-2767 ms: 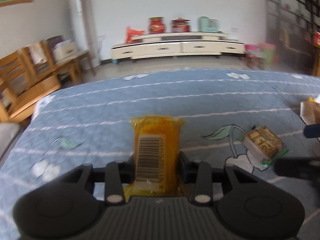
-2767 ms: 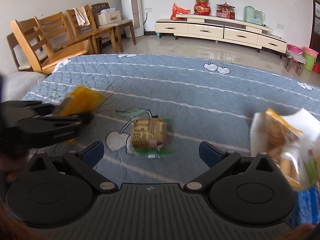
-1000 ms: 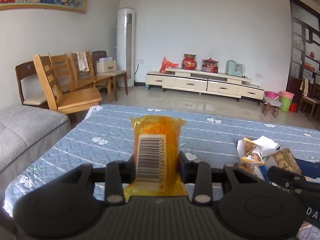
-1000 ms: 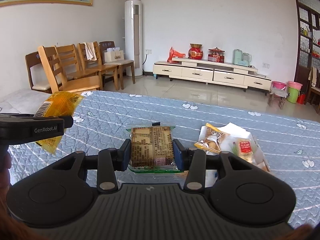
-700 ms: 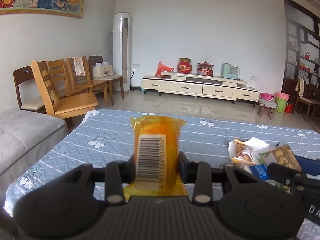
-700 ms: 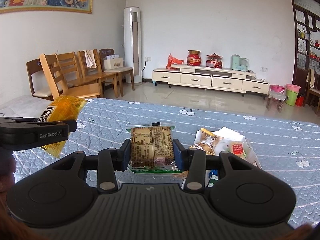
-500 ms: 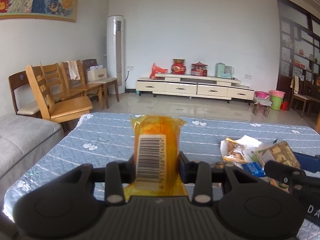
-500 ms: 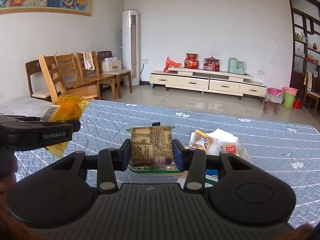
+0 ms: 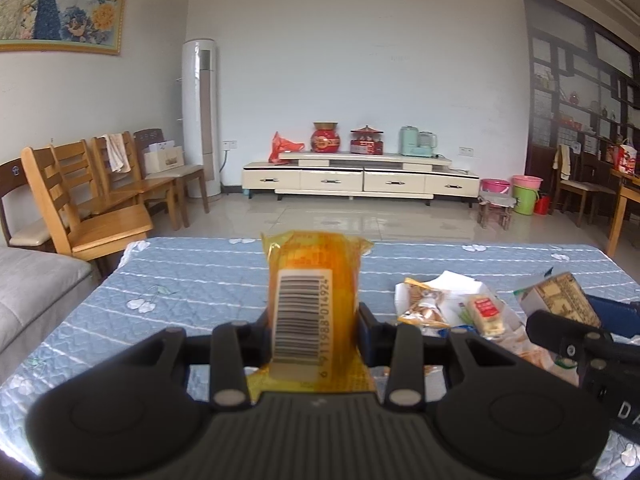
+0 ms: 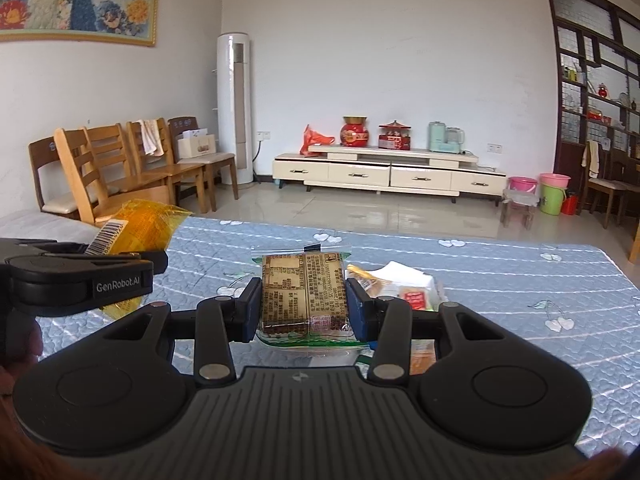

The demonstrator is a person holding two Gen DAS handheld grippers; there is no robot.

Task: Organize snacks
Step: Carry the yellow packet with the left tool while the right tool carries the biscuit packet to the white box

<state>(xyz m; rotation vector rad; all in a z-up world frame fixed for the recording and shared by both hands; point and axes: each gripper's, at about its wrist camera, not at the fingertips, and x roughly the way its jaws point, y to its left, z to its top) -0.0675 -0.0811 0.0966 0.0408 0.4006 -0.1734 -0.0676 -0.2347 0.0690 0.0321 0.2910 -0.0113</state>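
Here, in the left wrist view, the left gripper [image 9: 314, 320] is clamped on an orange snack packet [image 9: 316, 280] that stands upright at the centre of the frame, its barcode label facing the camera, with a finger pressing each side. The packet is held up off the blue quilted cover [image 9: 192, 280] that fills the middle band of the picture.

In the right wrist view, the right gripper [image 10: 304, 304] pinches a brown biscuit pack [image 10: 303, 292] in clear green-edged wrapping at the frame's centre, blue pads tight on both its sides, printed text toward the lens. The same pack shows at the right edge of the left wrist view, tilted, above the other gripper's dark body.

Right of centre in the left view, low on the cover, lies an open white bag [image 9: 452, 284] with loose wrapped snacks [image 9: 424, 308] showing in its mouth: a yellow-edged packet of biscuits and a small pale one with a red label [image 9: 484, 308]. Whether more lies beneath them cannot be told. In the right view this bag peeks out just behind the right finger.

At the left edge of the right view, the left gripper appears side-on with the orange packet sticking up from it, and part of a hand [image 10: 20, 356] below.
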